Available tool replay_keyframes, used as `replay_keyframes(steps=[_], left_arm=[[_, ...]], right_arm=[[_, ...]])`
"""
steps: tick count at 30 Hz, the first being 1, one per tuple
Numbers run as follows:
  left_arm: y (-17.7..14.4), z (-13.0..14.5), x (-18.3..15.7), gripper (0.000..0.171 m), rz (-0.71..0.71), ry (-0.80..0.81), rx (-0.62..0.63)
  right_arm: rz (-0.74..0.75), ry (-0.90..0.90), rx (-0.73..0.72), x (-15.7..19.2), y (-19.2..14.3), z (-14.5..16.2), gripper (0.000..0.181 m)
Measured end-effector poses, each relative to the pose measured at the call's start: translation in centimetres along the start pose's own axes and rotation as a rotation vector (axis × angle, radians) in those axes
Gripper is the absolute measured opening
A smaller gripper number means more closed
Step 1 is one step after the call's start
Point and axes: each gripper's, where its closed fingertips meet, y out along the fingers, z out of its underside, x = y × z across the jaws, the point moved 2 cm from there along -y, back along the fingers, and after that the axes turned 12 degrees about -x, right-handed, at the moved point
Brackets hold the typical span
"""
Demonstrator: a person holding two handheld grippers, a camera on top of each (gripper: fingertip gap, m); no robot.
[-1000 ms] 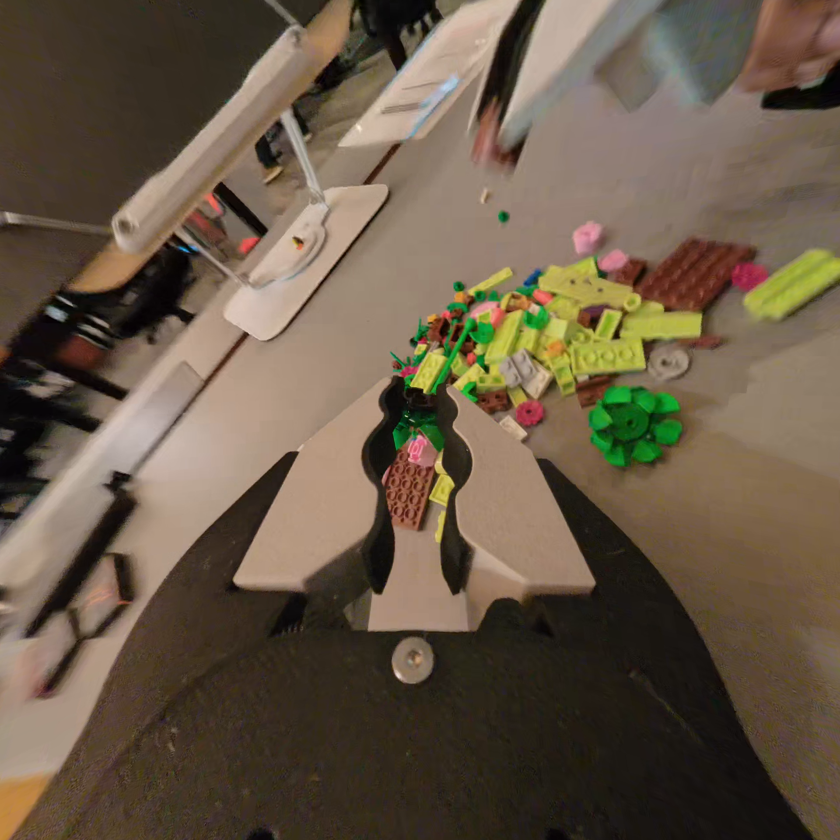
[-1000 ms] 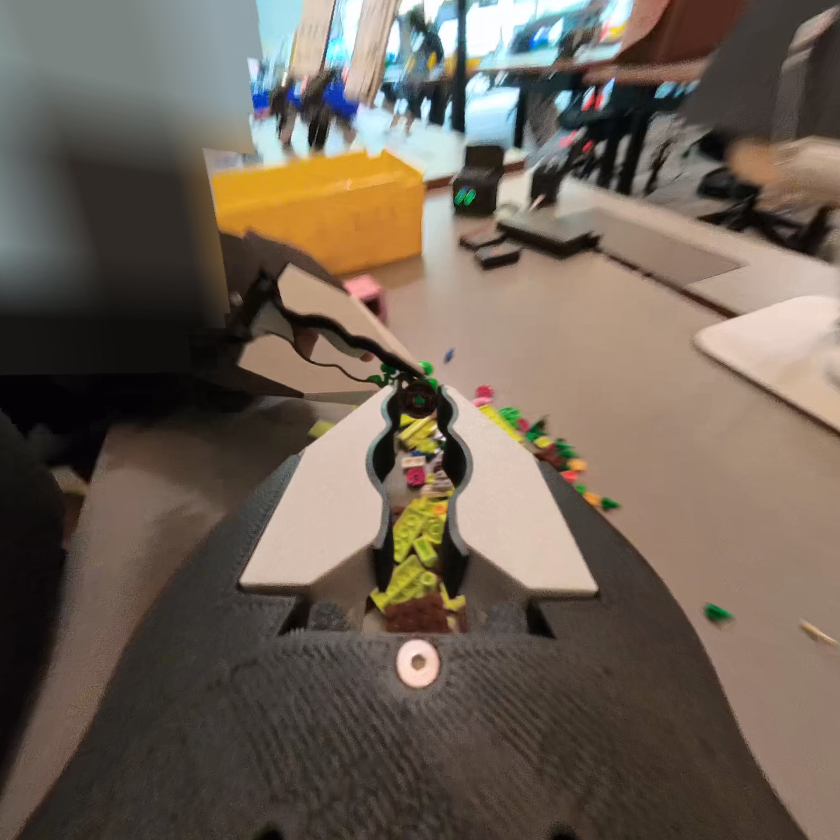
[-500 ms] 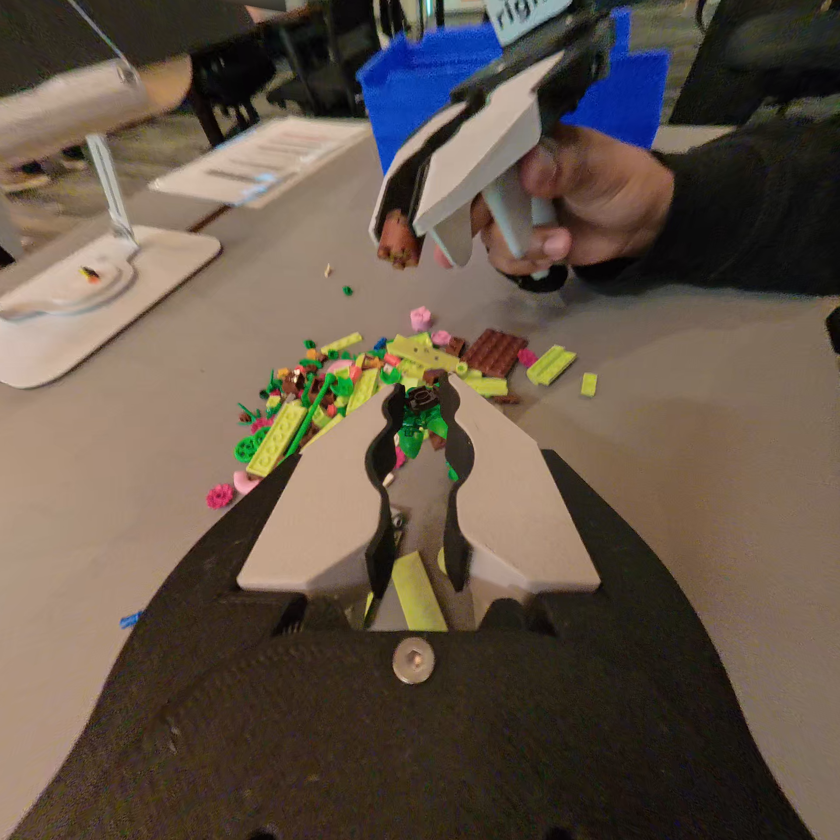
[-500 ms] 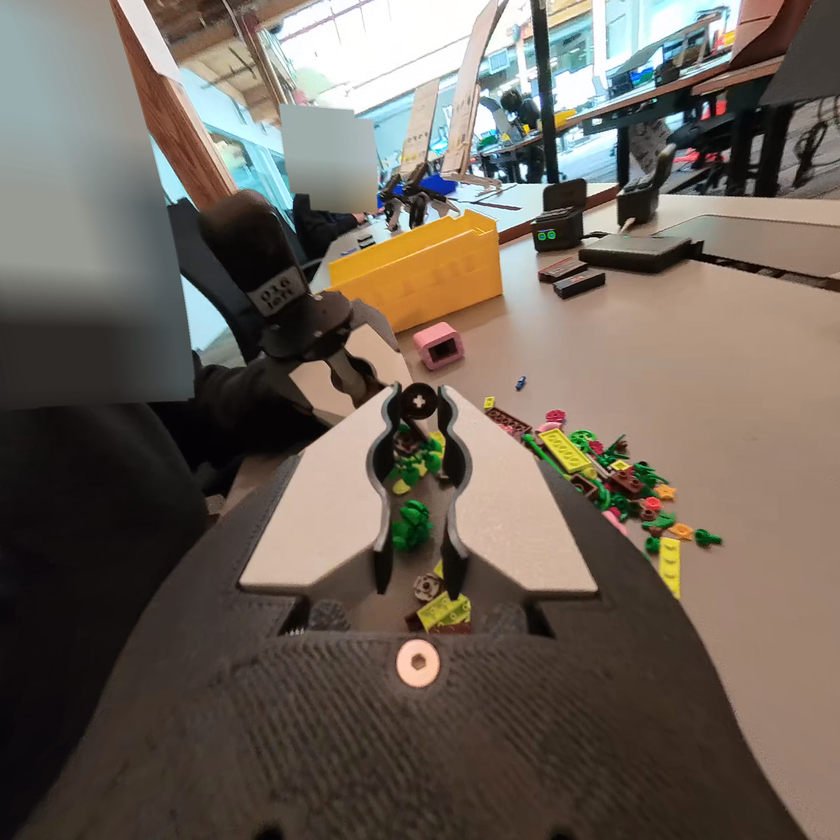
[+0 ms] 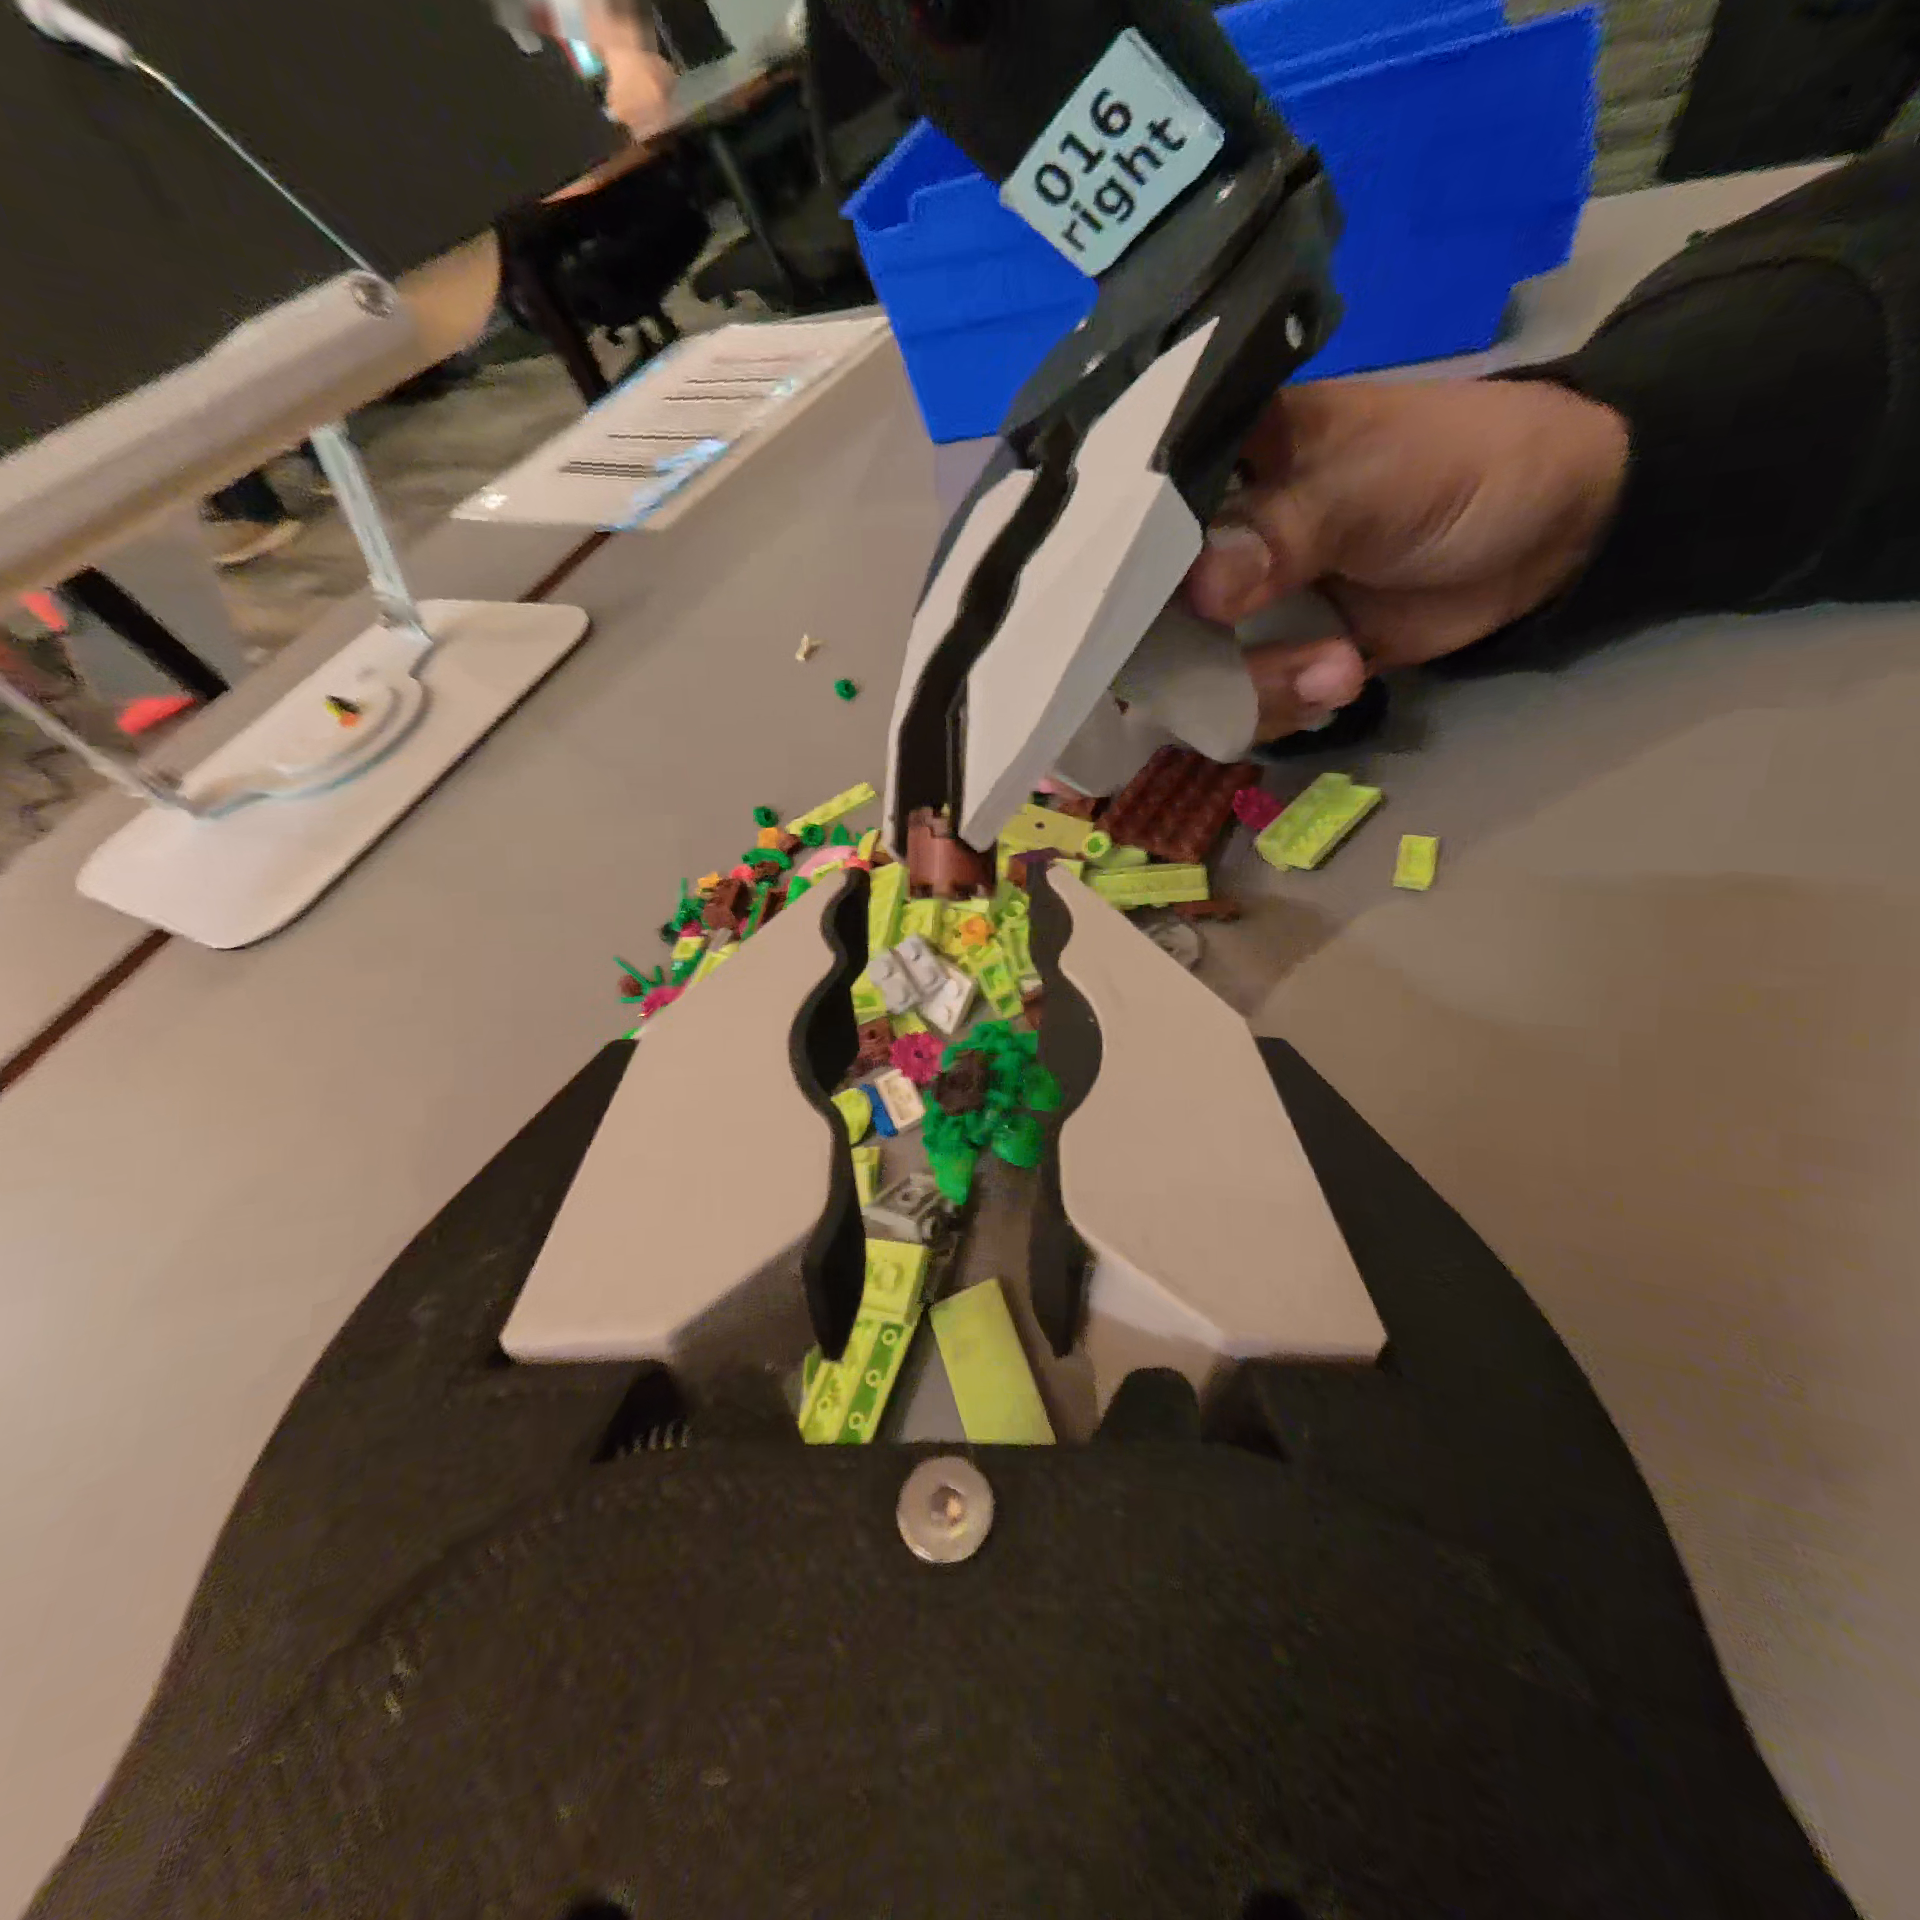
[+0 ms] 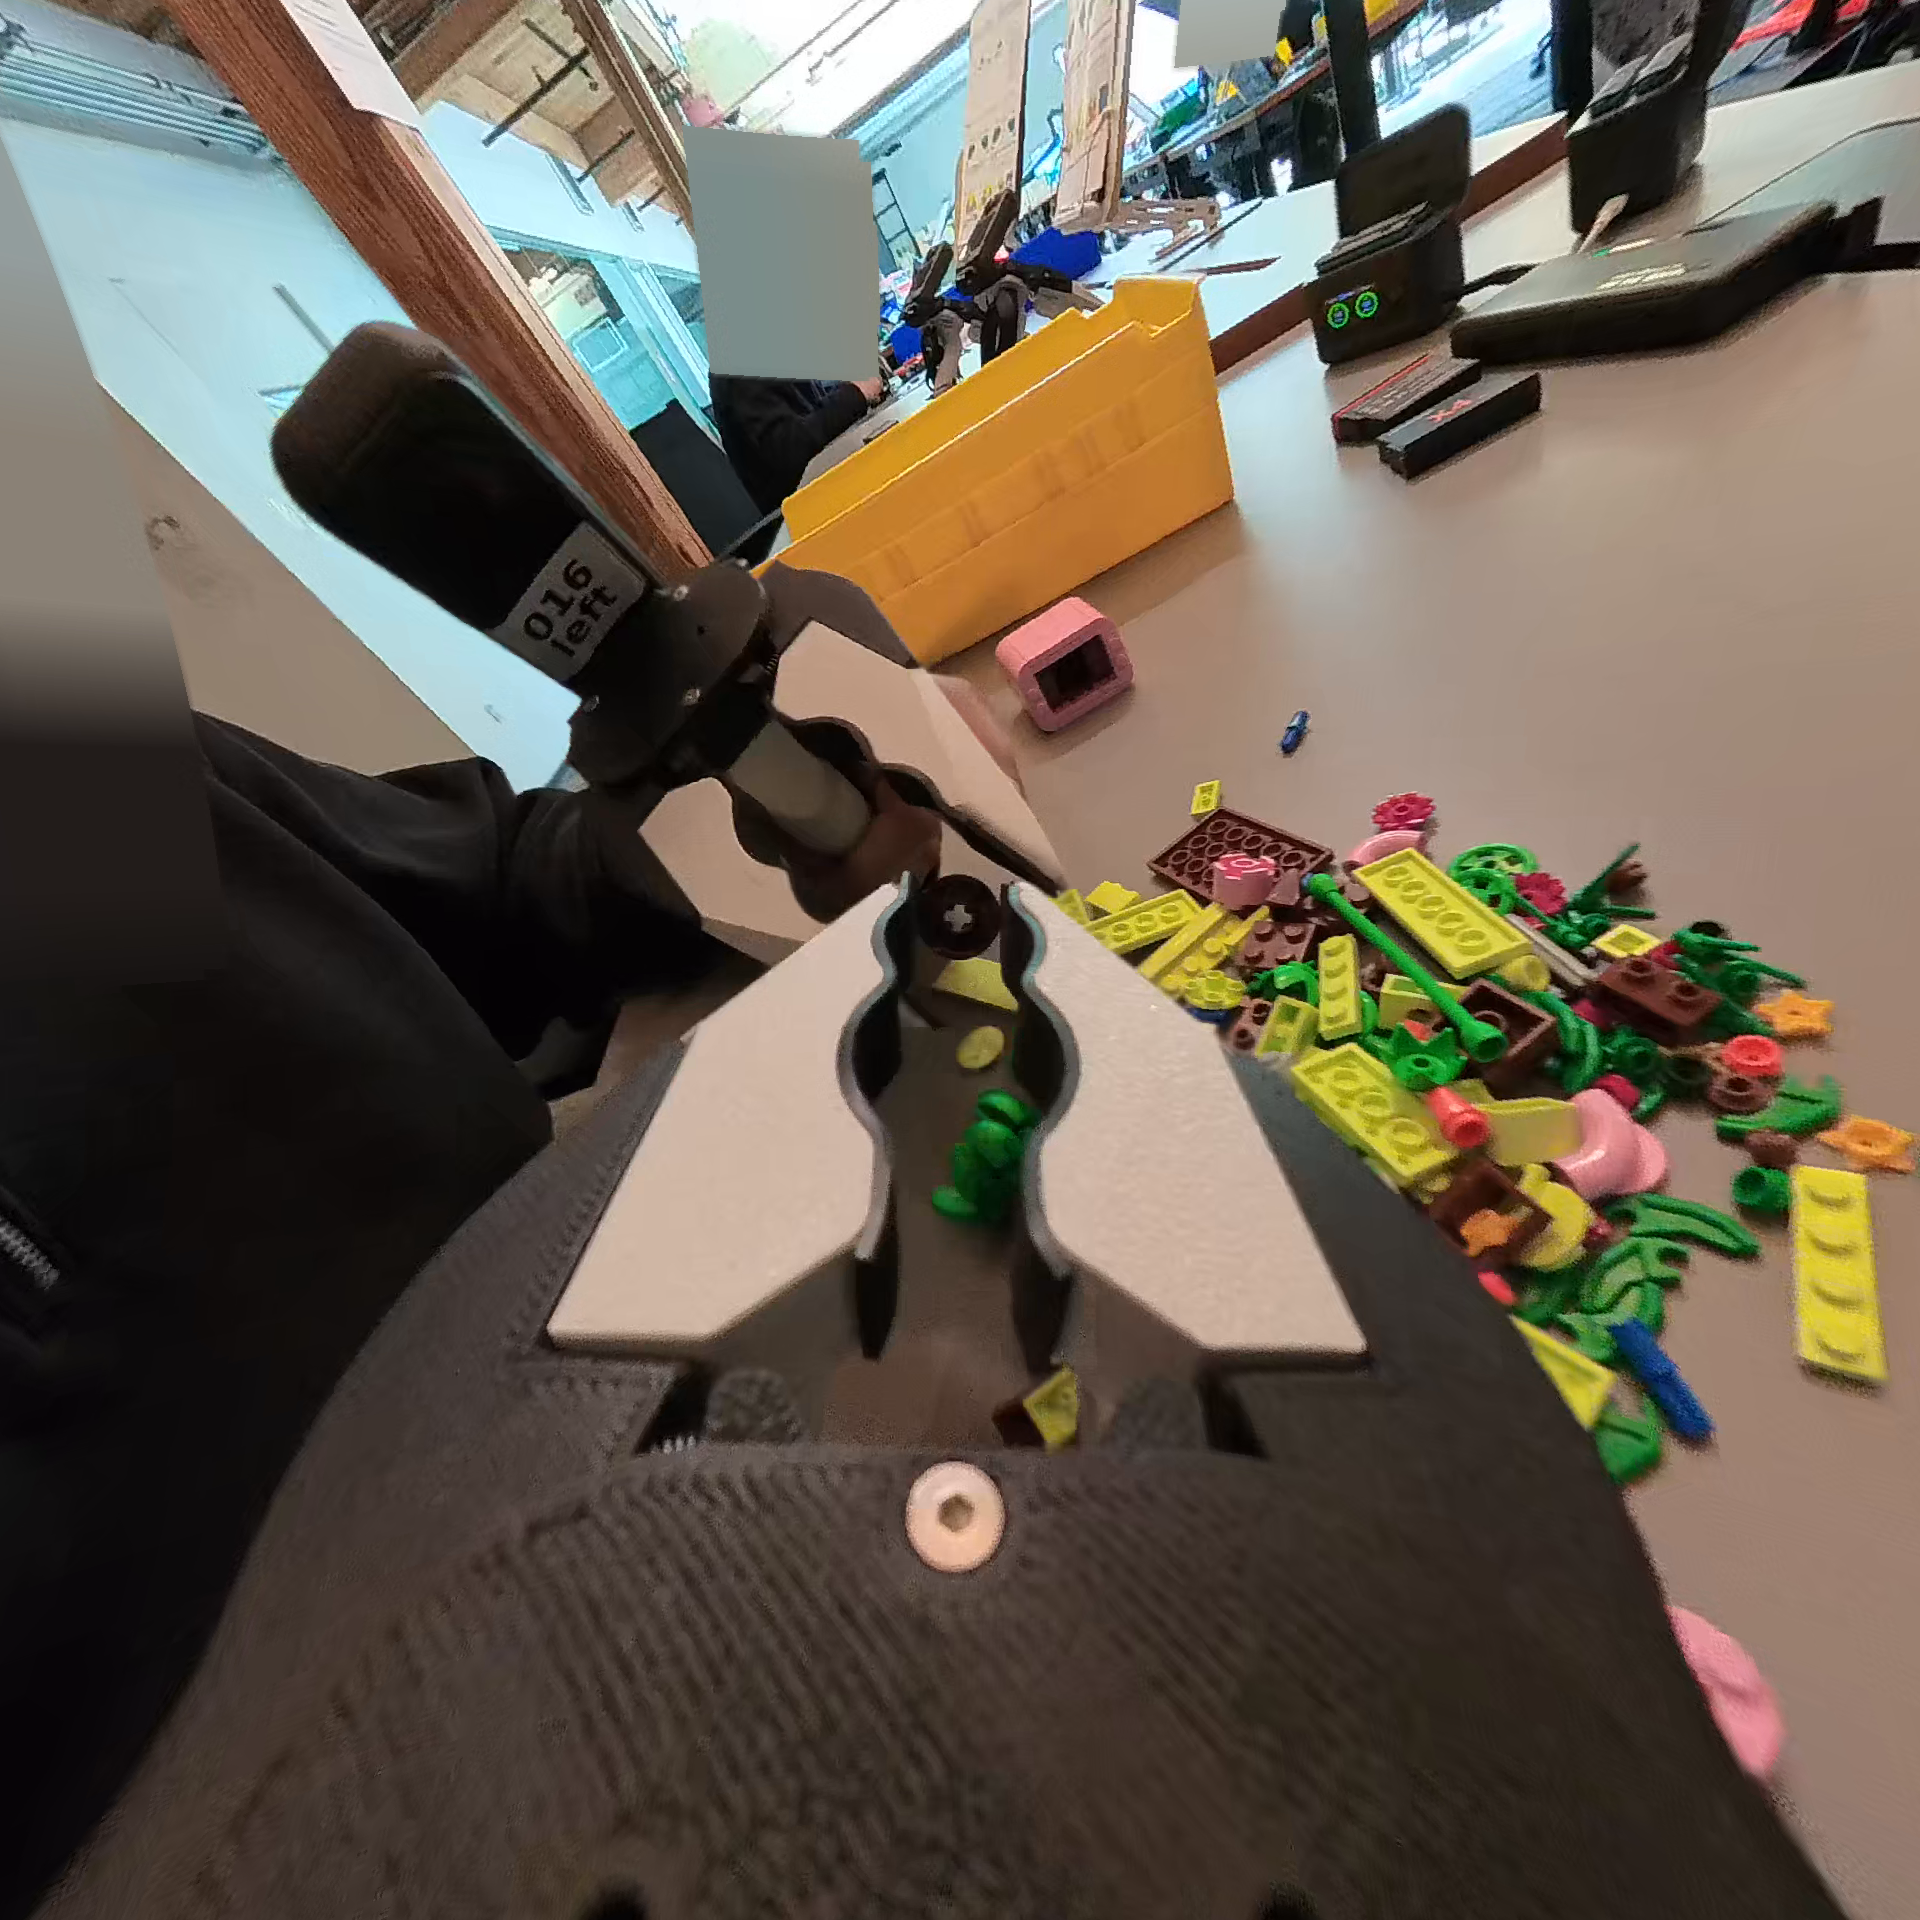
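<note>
My left gripper (image 5: 951, 883) is open and empty, low over a pile of lime, green, brown and pink bricks (image 5: 935, 977). A green leafy piece (image 5: 987, 1117) with a dark brown centre lies on the table under the gap between its fingers. My right gripper (image 6: 956, 909) is shut on a dark brown round piece (image 6: 958, 916). In the left wrist view it (image 5: 935, 831) points down at the pile, with the brown piece (image 5: 940, 862) just beyond my left fingertips. In the right wrist view the left gripper (image 6: 1023, 868) reaches in from the left, beside the pile (image 6: 1455, 987) and the leafy piece (image 6: 987, 1143).
A blue bin (image 5: 1403, 208), a white lamp base (image 5: 312, 758) and paper sheets (image 5: 686, 416) stand behind the pile. A yellow bin (image 6: 1018, 478), a pink hollow block (image 6: 1065, 665) and black devices (image 6: 1434, 416) lie farther off. A brown plate (image 6: 1236, 852) lies at the pile's edge. My two grippers' fingertips are within a few centimetres of each other.
My left gripper has opened and the green leafy piece it held now lies on the table. My right gripper has come down with the brown piece, close to my left fingertips.
</note>
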Motion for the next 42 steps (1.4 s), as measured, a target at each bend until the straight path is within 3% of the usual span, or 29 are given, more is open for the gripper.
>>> replay_keyframes(steps=[3,11,20,23,26,42], left_arm=[[0.0,0.1,0.3,0.013,-0.054,0.114,0.030],[0.3,0.2,0.1,0.012,-0.164,0.399,0.106],[0.3,0.4,-0.2,0.013,-0.144,0.362,0.151],[0.3,0.0,-0.3,0.013,-0.117,0.251,0.131],[0.4,-0.3,-0.5,0.014,-0.113,0.249,0.128],[0.0,-2.2,-0.9,0.014,-0.086,0.129,0.069]], right_arm=[[0.018,0.022,-0.002,0.1,0.4,0.3,0.013],[0.059,0.108,0.031,-0.3,0.0,0.5,0.012],[0.065,0.079,0.086,-0.3,-0.2,0.9,0.012],[0.030,0.145,0.083,-0.1,-0.4,0.6,0.012],[-0.010,0.212,0.079,0.2,-0.7,0.4,0.012],[-0.036,0.148,0.090,1.6,-1.1,-1.1,0.012]])
